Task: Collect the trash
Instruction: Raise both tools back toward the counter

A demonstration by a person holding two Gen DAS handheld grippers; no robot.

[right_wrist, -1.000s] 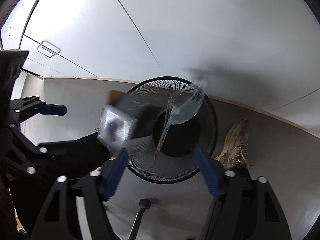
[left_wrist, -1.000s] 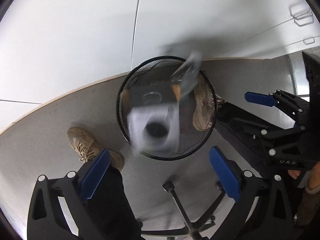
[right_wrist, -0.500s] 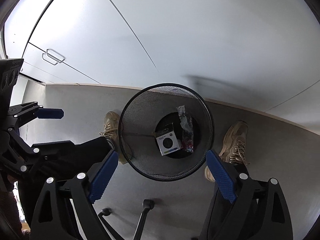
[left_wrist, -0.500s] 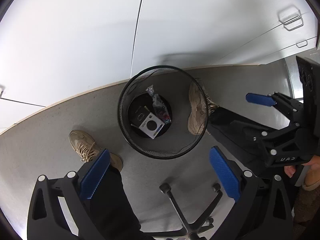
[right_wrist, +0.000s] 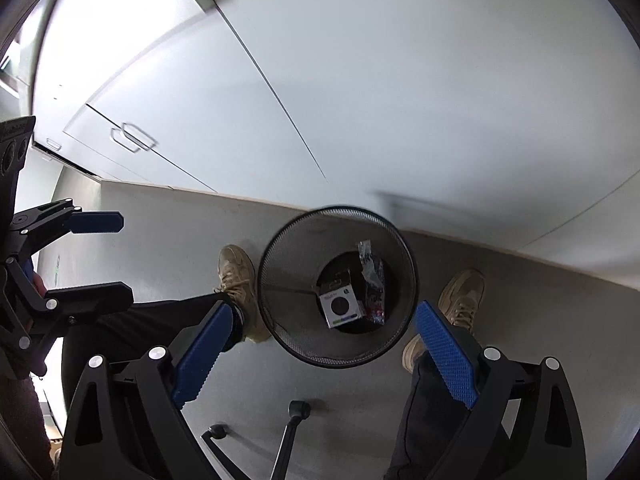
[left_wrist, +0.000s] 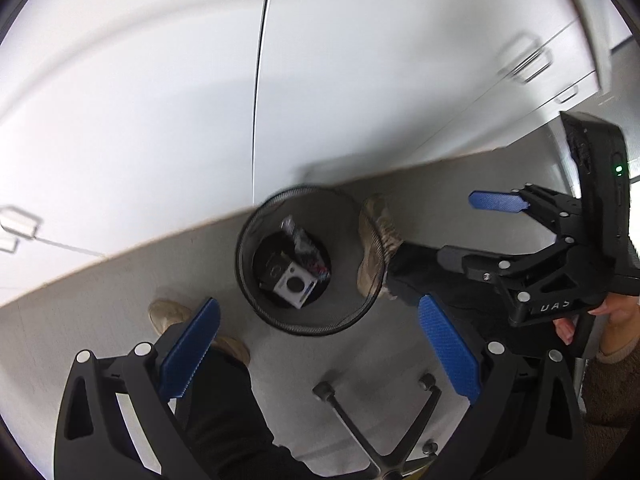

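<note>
A black mesh waste bin (left_wrist: 256, 300) (right_wrist: 288, 280) stands on the grey floor by the white cabinets. At its bottom lie a small white box with a black disc printed on it (left_wrist: 294, 284) (right_wrist: 342, 306) and a crumpled clear wrapper (left_wrist: 304, 246) (right_wrist: 372, 280). My left gripper (left_wrist: 316, 304) hangs high above the bin, open and empty. My right gripper (right_wrist: 324, 309) is also high over the bin, its jaws opening with nothing between them. Each gripper shows in the other's view, the right gripper (left_wrist: 468, 230) and the left gripper (right_wrist: 116, 256), one to either side of the bin.
The person's beige shoes (left_wrist: 376, 248) (left_wrist: 168, 314) and dark trouser legs flank the bin. A chair's star base with castors (left_wrist: 376, 428) (right_wrist: 288, 432) sits just in front of it. White cabinet fronts with handles (right_wrist: 132, 140) rise behind it.
The box and wrapper, falling a second ago, now lie at the bin's bottom. Both grippers have risen, so the bin looks smaller and farther below. The right gripper's jaws stand wider.
</note>
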